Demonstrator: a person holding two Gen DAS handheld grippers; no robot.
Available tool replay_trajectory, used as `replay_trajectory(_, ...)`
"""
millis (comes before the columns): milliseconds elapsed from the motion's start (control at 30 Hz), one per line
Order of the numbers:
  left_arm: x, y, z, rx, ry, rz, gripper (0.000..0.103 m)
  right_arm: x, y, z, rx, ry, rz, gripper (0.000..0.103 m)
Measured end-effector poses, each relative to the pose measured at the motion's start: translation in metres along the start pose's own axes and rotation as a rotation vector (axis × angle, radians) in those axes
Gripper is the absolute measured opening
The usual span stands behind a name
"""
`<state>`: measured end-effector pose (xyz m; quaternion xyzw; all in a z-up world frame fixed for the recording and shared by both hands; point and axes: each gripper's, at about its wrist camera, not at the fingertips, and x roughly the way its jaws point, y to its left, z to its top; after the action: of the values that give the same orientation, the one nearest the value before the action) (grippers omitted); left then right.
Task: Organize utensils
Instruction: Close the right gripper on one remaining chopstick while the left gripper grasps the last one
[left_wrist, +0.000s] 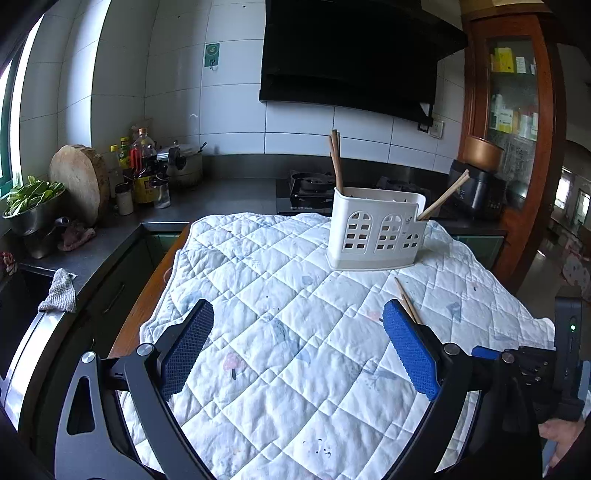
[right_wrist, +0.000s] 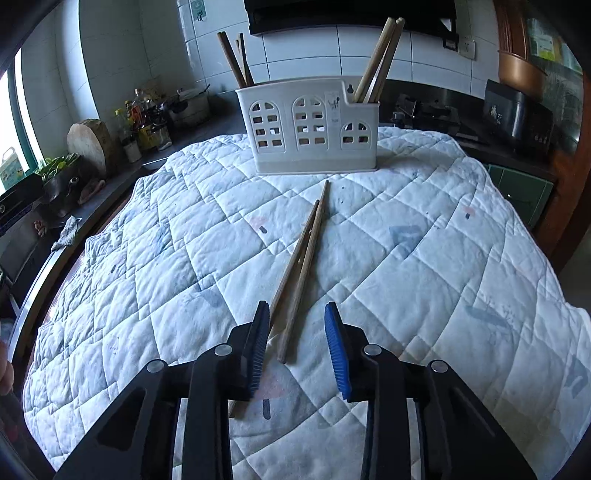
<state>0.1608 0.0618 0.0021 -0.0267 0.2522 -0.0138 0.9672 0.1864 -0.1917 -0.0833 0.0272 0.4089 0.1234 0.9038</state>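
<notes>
A white plastic utensil holder (right_wrist: 308, 125) with arched cut-outs stands on the quilted cloth (right_wrist: 406, 240); it also shows in the left wrist view (left_wrist: 376, 229). Wooden chopsticks stand in its left (right_wrist: 232, 59) and right (right_wrist: 380, 55) compartments. Two loose chopsticks (right_wrist: 301, 258) lie on the cloth in front of it, their near ends between my right gripper's fingers. My right gripper (right_wrist: 297, 325) is open and low over them. My left gripper (left_wrist: 297, 321) is open and empty above the cloth; the loose chopsticks' tips (left_wrist: 406, 299) show behind its right finger.
A dark counter (left_wrist: 207, 199) runs behind and left, with bottles (left_wrist: 144, 170), a round wooden board (left_wrist: 79, 181), a bowl of greens (left_wrist: 29, 206) and a pot (left_wrist: 186, 162). A gas hob (left_wrist: 314, 184) and a black cooker (left_wrist: 476, 188) sit behind the holder. A wooden cabinet (left_wrist: 517, 129) stands right.
</notes>
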Motion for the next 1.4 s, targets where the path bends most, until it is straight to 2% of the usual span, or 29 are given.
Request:
replay_trajectory(300,0.004,0.013,-0.013,-0.019,0.031,0.019,0.092,0.024,0.002,0.001,0.031,0.046,0.003,0.014)
replay_trajectory(667,0.012,0.018,-0.023,-0.030,0.065,0.011,0.092,0.045,-0.003,0.003,0.065,0.080,-0.024,0.011)
replay_trajectory(900,0.016,0.010,-0.029,-0.019,0.082,-0.008,0.092,0.049,0.002,0.004,0.035,0.076,-0.066,0.009)
replay_trajectory(1133,0.019,-0.007,-0.038,-0.010,0.112,-0.057,0.092,0.038,-0.007,0.002,0.060,0.043,-0.064,0.007)
replay_trajectory(1400,0.030,-0.045,-0.058,0.022,0.187,-0.142,0.092,-0.005,-0.024,0.007,0.061,-0.054,-0.070,0.007)
